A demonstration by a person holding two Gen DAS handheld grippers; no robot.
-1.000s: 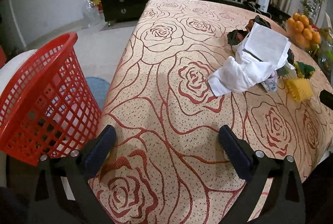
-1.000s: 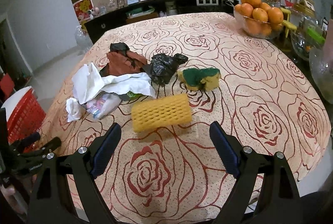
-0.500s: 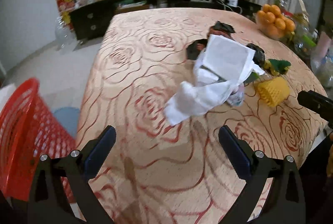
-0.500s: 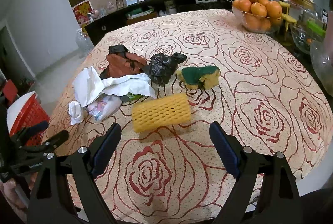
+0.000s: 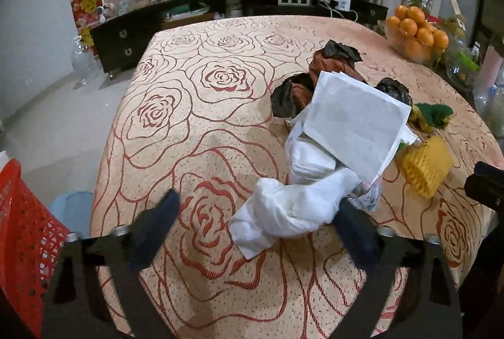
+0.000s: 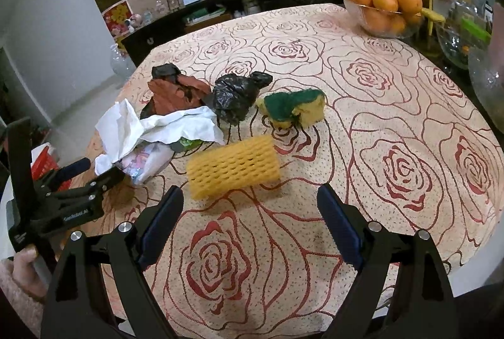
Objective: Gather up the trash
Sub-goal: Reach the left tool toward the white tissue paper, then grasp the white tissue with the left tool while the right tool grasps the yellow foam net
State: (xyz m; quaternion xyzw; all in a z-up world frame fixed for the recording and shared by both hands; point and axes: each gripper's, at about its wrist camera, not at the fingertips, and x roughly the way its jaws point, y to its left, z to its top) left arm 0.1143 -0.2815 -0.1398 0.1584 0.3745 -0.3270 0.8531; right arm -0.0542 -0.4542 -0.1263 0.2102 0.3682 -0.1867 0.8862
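I read only "GenRoboAI", white lettering on the black plastic left gripper (image 6: pixel 91 173) body; nothing else is legible.

On the desk (image 6: pixel 393 106), the crumpled white tissue paper (image 6: pixel 163 128) lies left of the yellow foam net sleeve (image 6: pixel 233 166); the green-and-yellow sponge (image 6: pixel 293 107) and crumpled black plastic bag (image 6: pixel 236 96) lie behind it, the glass bowl of oranges (image 6: pixel 384 8) far right.

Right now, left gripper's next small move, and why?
Probably ease the left gripper a little farther forward and let it finish closing on the white tissue. Its jaws are closing with the tissue's near end between the fingers, but the pads do not look pressed on it yet. The red basket waits at the left for the drop.
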